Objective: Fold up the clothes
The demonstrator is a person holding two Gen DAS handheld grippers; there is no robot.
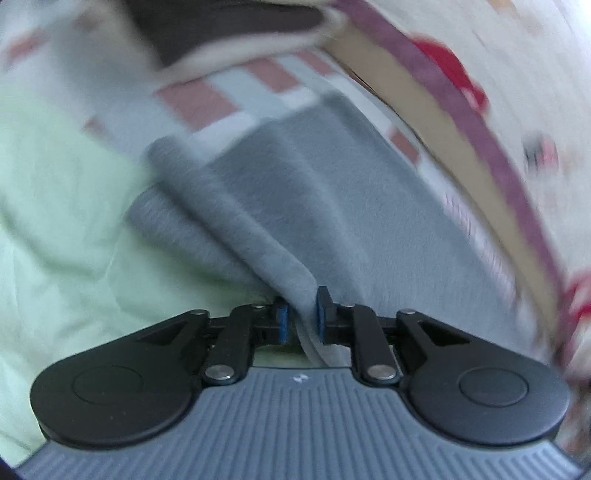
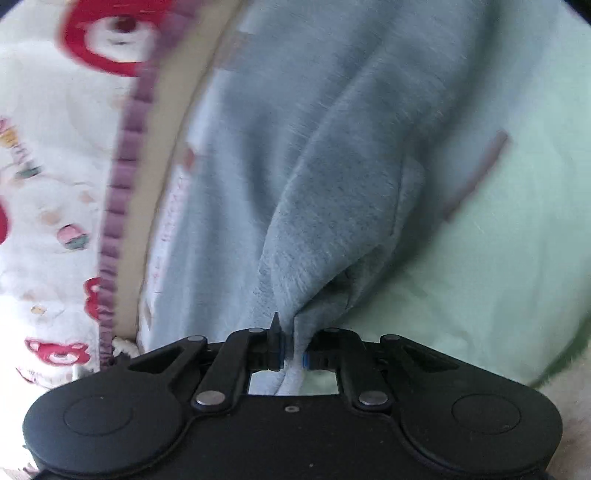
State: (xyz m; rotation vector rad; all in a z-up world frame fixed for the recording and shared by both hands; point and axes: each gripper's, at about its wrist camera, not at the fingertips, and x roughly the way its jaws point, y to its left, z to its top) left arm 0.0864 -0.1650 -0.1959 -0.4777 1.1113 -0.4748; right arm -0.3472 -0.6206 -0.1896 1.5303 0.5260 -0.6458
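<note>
We read no writing; our left gripper (image 1: 303, 314) and right gripper (image 2: 293, 345) each pinch the fuzzy grey-blue garment (image 1: 295, 206)

Motion blur smears the patterned fabric (image 1: 461, 74) at the far right of the left wrist view; its red shapes are unreadable. A dark object (image 1: 229, 26) is cut off by the far edge. The grey garment (image 2: 332, 184) runs past the right wrist view's far edge.
</note>
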